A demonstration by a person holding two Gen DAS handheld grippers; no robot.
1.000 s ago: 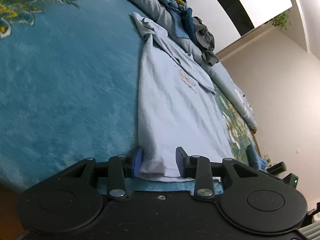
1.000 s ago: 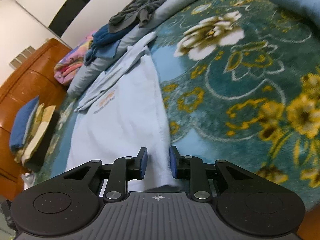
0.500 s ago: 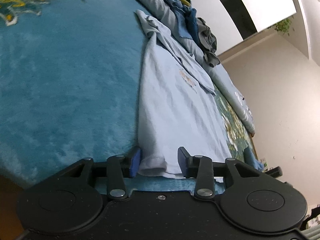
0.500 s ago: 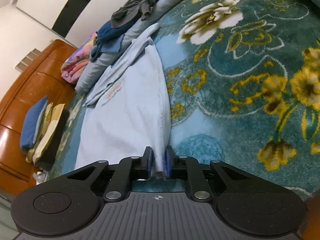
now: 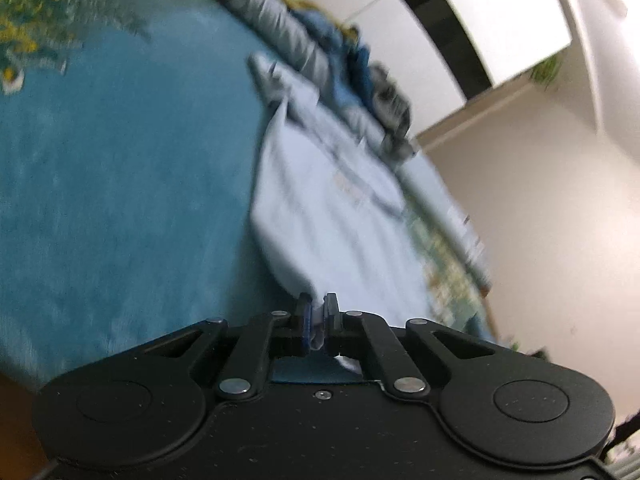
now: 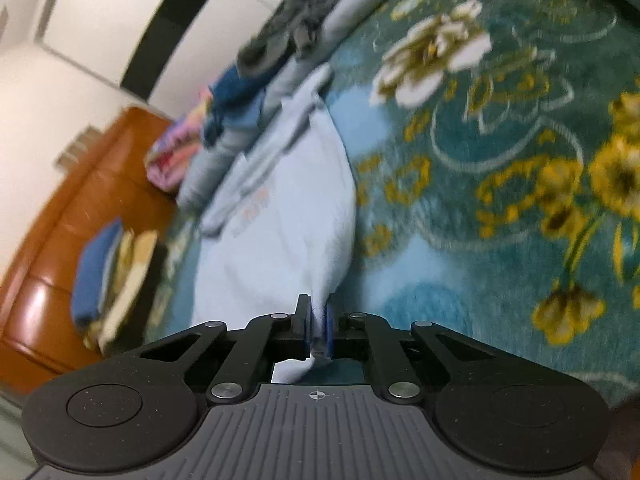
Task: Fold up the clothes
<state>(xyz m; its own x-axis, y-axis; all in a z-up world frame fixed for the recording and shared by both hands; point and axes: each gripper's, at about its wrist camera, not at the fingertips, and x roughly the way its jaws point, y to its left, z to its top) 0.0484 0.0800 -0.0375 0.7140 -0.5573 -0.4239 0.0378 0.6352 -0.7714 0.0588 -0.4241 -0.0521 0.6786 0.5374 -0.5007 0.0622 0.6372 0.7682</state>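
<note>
A pale blue shirt (image 5: 332,216) lies lengthwise on a teal floral blanket (image 5: 120,184), its sleeves folded in at the far end. My left gripper (image 5: 316,312) is shut on the shirt's near left hem corner and lifts it a little. In the right wrist view the same shirt (image 6: 288,224) runs away from me, and my right gripper (image 6: 317,320) is shut on its near right hem corner. Both views are motion-blurred.
A long grey bolster (image 5: 288,36) with a heap of blue and grey clothes (image 6: 280,44) lies beyond the shirt. A stack of folded items (image 6: 116,272) sits by the wooden headboard (image 6: 60,216) at left. The floral blanket (image 6: 500,128) spreads to the right.
Both grippers have closed on the shirt's near hem corners, the right one first, and have begun lifting the hem; the near fabric now bunches up into the jaws.
</note>
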